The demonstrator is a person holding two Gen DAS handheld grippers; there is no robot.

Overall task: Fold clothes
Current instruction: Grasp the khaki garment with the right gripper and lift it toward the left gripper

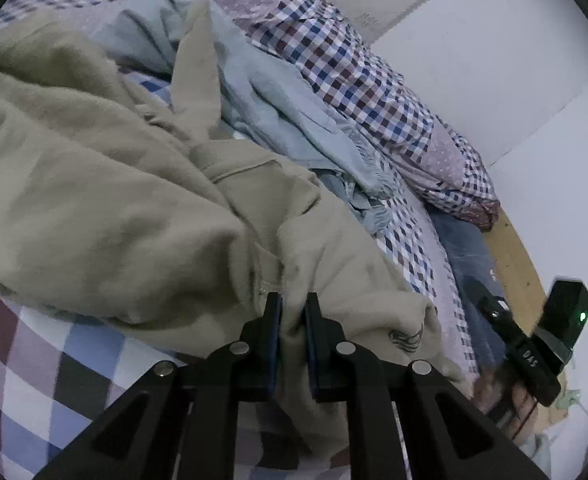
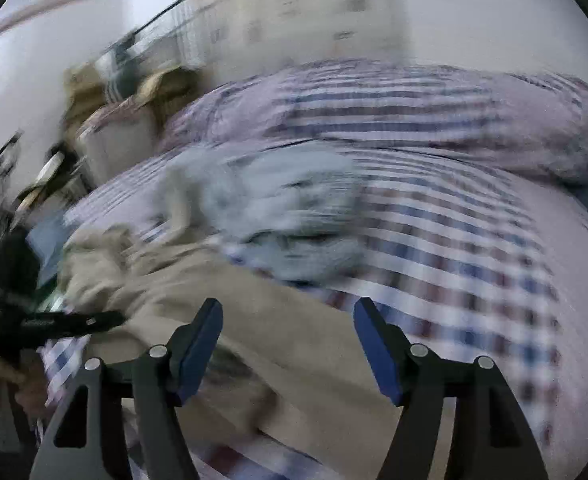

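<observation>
Matt beige cloth garment point(image 1: 113, 200)

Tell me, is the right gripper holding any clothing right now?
No, the right gripper is open, its blue-padded fingers spread wide with nothing between them above the beige garment.

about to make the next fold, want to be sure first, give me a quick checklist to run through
1. Left gripper clamped on the beige fleece garment: ok, fabric pinched between the blue pads.
2. Right gripper open, holding nothing: ok, jaws wide apart.
3. Right gripper over the beige garment: ok.
4. Right wrist view sharp enough to aim: not ok, motion blur.
5. Garment spread flat: not ok, bunched on the checked bedsheet.
6. Light blue fringed cloth clear of the garment: cannot tell.
</observation>
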